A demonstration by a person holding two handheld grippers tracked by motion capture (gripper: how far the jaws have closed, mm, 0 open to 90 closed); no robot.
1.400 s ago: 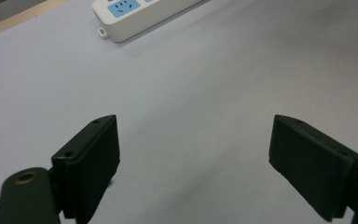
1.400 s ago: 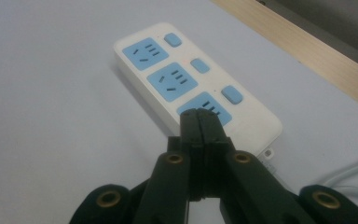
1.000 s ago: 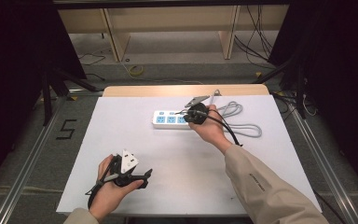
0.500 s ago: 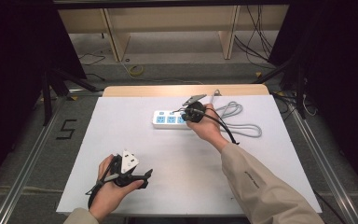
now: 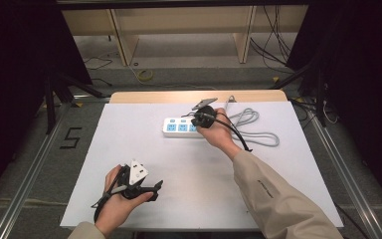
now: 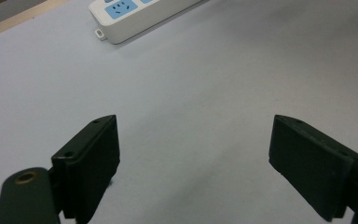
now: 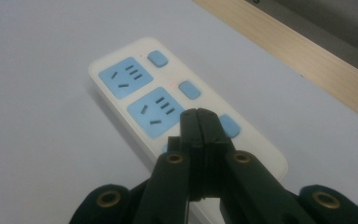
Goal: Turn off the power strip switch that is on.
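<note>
Currently your right gripper (image 7: pixel 199 122), jaws pressed together, hovers over the power strip (image 7: pixel 168 107) at the table's (image 5: pixel 129 149) far middle. Strip: rigid white plastic, smooth, likely light and prone to sliding; pinch it across its long rounded sides. Blue sockets, blue buttons. Left gripper (image 6: pixel 193 158), well nearer you, gapes empty.

The table (image 5: pixel 129 129) lies bare across its left and near parts. At the far middle the power strip (image 5: pixel 181 127) and its coiled cable (image 5: pixel 258 132) block the right.
</note>
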